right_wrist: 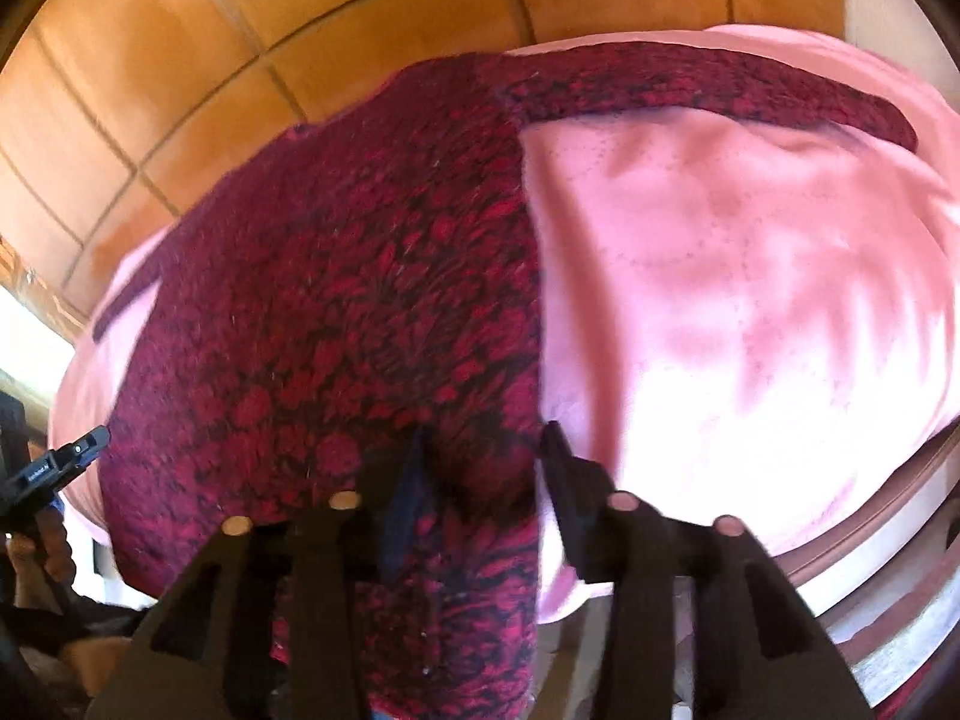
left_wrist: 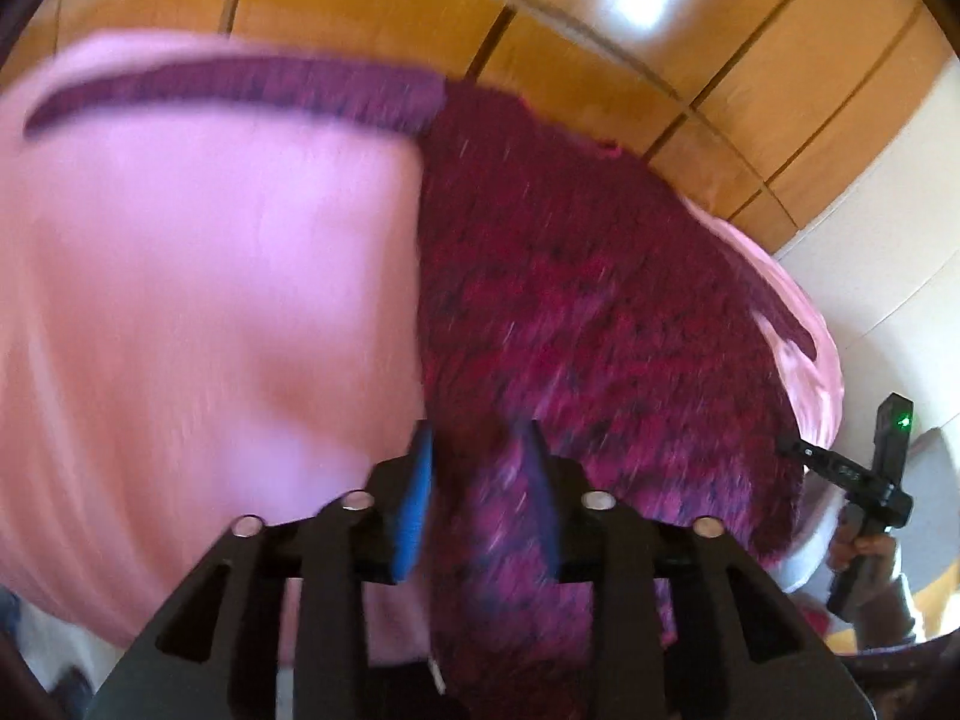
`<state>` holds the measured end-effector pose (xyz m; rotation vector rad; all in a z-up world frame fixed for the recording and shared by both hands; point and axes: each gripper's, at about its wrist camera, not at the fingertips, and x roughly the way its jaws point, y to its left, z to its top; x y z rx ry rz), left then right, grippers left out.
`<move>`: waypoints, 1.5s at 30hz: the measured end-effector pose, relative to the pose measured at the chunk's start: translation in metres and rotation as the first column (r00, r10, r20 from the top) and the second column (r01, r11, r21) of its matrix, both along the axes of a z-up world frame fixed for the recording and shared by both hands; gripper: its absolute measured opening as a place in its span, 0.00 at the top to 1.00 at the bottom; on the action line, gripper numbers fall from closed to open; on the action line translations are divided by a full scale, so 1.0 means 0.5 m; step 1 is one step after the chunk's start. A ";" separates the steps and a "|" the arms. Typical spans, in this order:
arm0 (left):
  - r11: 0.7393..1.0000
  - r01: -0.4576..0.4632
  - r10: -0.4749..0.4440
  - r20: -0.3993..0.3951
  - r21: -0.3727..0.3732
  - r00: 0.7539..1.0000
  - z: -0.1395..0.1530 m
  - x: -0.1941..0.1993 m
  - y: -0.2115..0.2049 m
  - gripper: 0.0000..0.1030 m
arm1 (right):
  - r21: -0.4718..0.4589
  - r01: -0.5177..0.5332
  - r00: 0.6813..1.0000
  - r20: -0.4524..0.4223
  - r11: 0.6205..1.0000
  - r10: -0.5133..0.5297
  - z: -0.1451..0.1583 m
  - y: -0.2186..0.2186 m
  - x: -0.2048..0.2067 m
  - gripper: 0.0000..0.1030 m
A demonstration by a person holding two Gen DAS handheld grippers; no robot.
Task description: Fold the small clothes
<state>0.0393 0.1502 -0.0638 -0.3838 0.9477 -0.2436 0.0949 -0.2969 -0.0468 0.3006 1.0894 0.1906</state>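
The sweater [right_wrist: 336,300] is spread long-ways away from both grippers. Its near hem is pinched by the left gripper [left_wrist: 480,498] and the right gripper [right_wrist: 486,480].

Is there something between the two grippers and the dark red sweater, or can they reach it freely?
Nothing visible blocks them. The sweater already lies between the fingers of both the left gripper and the right gripper.

Both wrist views look down, close over the sweater [left_wrist: 588,300].
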 end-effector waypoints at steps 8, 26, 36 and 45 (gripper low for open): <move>0.993 0.114 -0.110 0.110 -0.036 0.988 0.048 0.104 -0.094 0.50 | 0.279 0.408 0.895 0.065 0.869 -0.442 0.035 -0.266 0.076 0.48; 0.986 0.165 -0.165 -0.028 0.000 0.986 -0.050 0.186 -0.168 0.50 | 0.217 0.812 0.570 -0.089 0.542 -0.817 -0.065 -0.639 0.279 0.91; 0.984 0.180 -0.180 -0.031 -0.008 0.983 -0.038 0.188 -0.171 0.50 | 0.007 0.628 0.766 0.176 0.779 -0.619 0.101 -0.507 0.345 0.92; 0.986 0.161 -0.161 0.006 -0.048 0.987 -0.012 0.184 -0.155 0.50 | 0.023 0.300 0.910 0.293 0.954 -0.294 0.176 -0.194 0.477 0.92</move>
